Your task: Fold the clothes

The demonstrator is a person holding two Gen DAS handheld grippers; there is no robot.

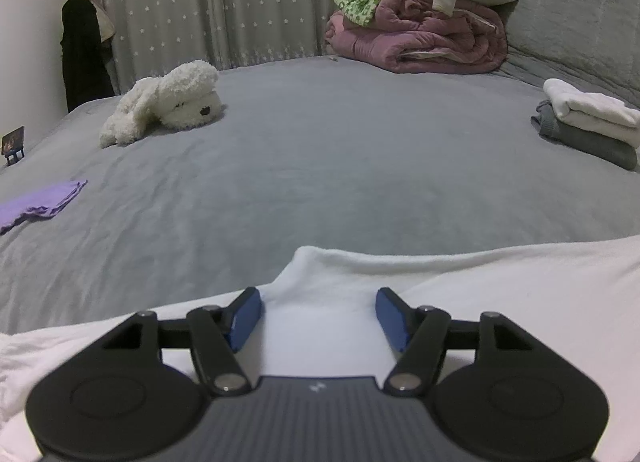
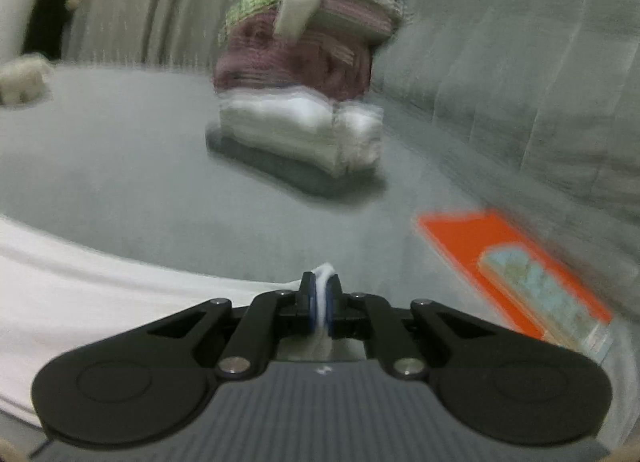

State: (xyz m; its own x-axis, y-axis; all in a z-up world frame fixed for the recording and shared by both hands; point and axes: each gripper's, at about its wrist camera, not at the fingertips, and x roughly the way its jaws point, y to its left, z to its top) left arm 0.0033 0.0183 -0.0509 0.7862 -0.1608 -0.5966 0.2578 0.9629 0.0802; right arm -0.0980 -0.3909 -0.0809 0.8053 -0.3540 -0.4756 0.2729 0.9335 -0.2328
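white garment [image 1: 460,294] spread on the near edge of the grey bed [image 1: 320,166] | right gripper [image 2: 319,302] pinching its edge | left gripper [image 1: 319,316] spread wide above it | folded stack [image 2: 304,134] beyond | orange book [image 2: 516,262] right

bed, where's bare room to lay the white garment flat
The widest bare stretch of the grey bed lies between the plush dog, the purple cloth and the folded stack. Crowded: the far blanket pile and, right, the orange book.
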